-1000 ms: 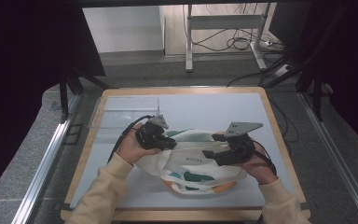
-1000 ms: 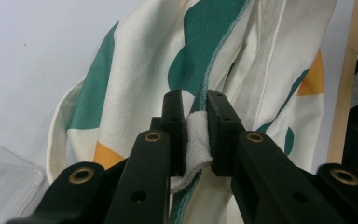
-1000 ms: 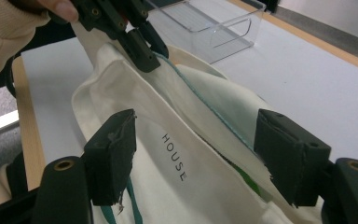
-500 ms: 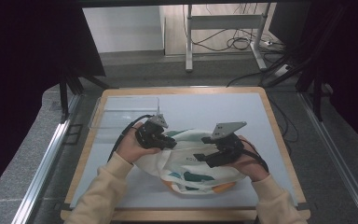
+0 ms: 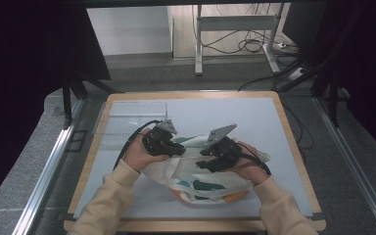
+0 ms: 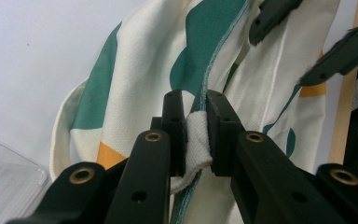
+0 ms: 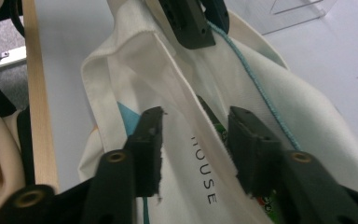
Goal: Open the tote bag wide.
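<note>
From the high view, a clear plastic tray (image 5: 129, 115) sits at the far-left part of the pale blue-grey mat (image 5: 254, 117), well apart from the grippers. The mat covers a wooden-edged table (image 5: 293, 142). A cream cloth tote bag with teal and orange patches (image 5: 200, 183) lies crumpled on the near middle of the mat, between the person's two cream-sleeved forearms. The left gripper (image 5: 176, 148) rests on the bag's left upper edge, and the right gripper (image 5: 206, 157) sits just beside it on the bag's top. Beyond the table are a grey floor, the legs of a metal desk frame (image 5: 235, 34) with loose cables, and dark curtains on both sides.

In the left gripper view, the black jaws are nearly together, pinching a fold of the bag's cream fabric (image 6: 196, 140) along its teal-stitched edge. The bag hangs ahead of the jaws, and the right gripper's two jaws appear at upper right, apart, over the cloth. The tray's corner (image 6: 9, 186) shows at lower left.

In the right gripper view, the jaws stand wide apart on either side of a cream panel printed "HOUSE" (image 7: 205, 177), gripping nothing. The left gripper's closed jaws hold the bag's edge at the top. The table's wooden rim (image 7: 39, 107) runs down the left, and the tray (image 7: 298, 11) lies at upper right.
</note>
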{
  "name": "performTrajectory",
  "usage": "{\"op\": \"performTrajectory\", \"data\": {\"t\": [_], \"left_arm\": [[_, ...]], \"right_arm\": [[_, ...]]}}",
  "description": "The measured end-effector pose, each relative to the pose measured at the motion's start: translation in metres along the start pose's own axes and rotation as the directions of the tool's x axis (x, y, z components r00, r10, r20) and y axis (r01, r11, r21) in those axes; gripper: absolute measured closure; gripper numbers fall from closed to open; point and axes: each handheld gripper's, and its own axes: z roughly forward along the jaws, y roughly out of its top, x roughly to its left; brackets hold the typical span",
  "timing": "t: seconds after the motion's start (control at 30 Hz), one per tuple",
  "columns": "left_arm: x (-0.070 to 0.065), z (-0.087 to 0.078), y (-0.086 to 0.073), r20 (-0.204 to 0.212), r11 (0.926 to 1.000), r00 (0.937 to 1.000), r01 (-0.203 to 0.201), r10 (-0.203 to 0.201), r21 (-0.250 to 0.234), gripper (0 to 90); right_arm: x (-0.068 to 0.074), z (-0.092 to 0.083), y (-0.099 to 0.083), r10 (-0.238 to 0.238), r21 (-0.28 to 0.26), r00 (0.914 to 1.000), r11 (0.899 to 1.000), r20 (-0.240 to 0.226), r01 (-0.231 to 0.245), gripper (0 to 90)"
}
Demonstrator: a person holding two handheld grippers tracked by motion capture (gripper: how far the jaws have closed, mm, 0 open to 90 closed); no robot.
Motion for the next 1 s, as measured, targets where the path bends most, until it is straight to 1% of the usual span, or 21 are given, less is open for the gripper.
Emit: {"op": "performTrajectory", "data": {"t": [0.07, 0.13, 0.17, 0.23, 0.33, 0.4, 0.43, 0.5, 0.63, 0.7, 0.73, 0.77, 0.9, 0.93, 0.97, 1.0], "left_arm": [[-0.001, 0.001, 0.000, 0.000, 0.9999, 0.9999, 0.011, -0.011, -0.009, 80.5], [-0.001, 0.001, 0.000, -0.001, 0.9999, 0.9999, 0.012, -0.012, -0.012, 80.5], [0.000, 0.000, 0.001, -0.005, 1.0000, 1.0000, -0.004, 0.004, 0.003, 80.5], [0.000, 0.000, 0.001, -0.007, 1.0000, 1.0000, -0.006, 0.006, 0.005, 80.5], [0.000, 0.000, 0.001, -0.011, 1.0000, 0.9999, -0.001, 0.001, -0.001, 80.4], [0.001, 0.001, 0.001, -0.012, 1.0000, 0.9999, 0.000, 0.000, 0.000, 80.5], [0.001, 0.002, 0.001, -0.014, 1.0000, 0.9999, 0.008, -0.008, -0.005, 80.5], [0.001, 0.003, 0.002, -0.020, 1.0000, 0.9998, 0.008, -0.008, -0.004, 80.6], [0.002, 0.004, 0.003, -0.038, 0.9998, 0.9991, 0.017, -0.018, -0.006, 80.8], [0.003, 0.005, 0.005, -0.053, 0.9998, 0.9984, 0.019, -0.019, 0.001, 80.8], [0.003, 0.006, 0.005, -0.057, 0.9997, 0.9980, 0.026, -0.026, -0.002, 80.8], [0.004, 0.005, 0.006, -0.063, 0.9998, 0.9977, 0.022, -0.022, 0.002, 80.9], [0.006, 0.006, 0.007, -0.085, 0.9993, 0.9957, 0.035, -0.036, -0.008, 81.0], [0.006, 0.007, 0.008, -0.089, 0.9985, 0.9947, 0.050, -0.052, -0.024, 81.0], [0.007, 0.007, 0.008, -0.096, 0.9989, 0.9944, 0.044, -0.045, -0.018, 81.0], [0.008, 0.007, 0.008, -0.101, 0.9985, 0.9936, 0.050, -0.052, -0.023, 81.0]], "right_arm": [[0.000, 0.002, 0.000, -0.007, 0.020, 1.0000, 1.000, -0.004, 0.007, 64.2], [0.001, 0.004, 0.000, -0.030, 0.035, 0.9995, 0.999, 0.003, 0.030, 71.7], [0.002, 0.005, -0.001, -0.040, 0.038, 0.9992, 0.998, 0.004, 0.040, 74.4], [0.002, 0.006, -0.003, -0.039, 0.043, 0.9992, 0.998, 0.009, 0.039, 79.5], [0.002, 0.007, -0.007, -0.032, 0.039, 0.9995, 0.999, -0.003, 0.032, 84.8], [0.003, 0.008, -0.009, -0.032, 0.039, 0.9995, 0.999, -0.002, 0.032, 86.0], [0.003, 0.008, -0.010, -0.029, 0.038, 0.9996, 0.999, -0.003, 0.029, 86.1], [0.004, 0.008, -0.012, -0.030, 0.035, 0.9995, 0.999, -0.006, 0.030, 86.3], [0.006, 0.009, -0.015, -0.022, 0.031, 0.9997, 0.999, -0.014, 0.022, 86.6], [0.006, 0.009, -0.017, -0.015, 0.031, 0.9997, 0.999, -0.021, 0.015, 86.7], [0.007, 0.009, -0.019, -0.015, 0.029, 0.9996, 0.999, -0.025, 0.015, 86.7], [0.007, 0.009, -0.020, -0.009, 0.027, 0.9995, 1.000, -0.031, 0.010, 86.8], [0.009, 0.008, -0.024, 0.000, 0.020, 0.9988, 1.000, -0.049, 0.001, 86.8], [0.010, 0.009, -0.025, 0.000, 0.020, 0.9986, 1.000, -0.053, 0.001, 86.8], [0.011, 0.009, -0.026, 0.001, 0.019, 0.9984, 1.000, -0.057, 0.000, 86.8], [0.012, 0.009, -0.027, 0.003, 0.018, 0.9981, 1.000, -0.062, -0.002, 86.8]]}}
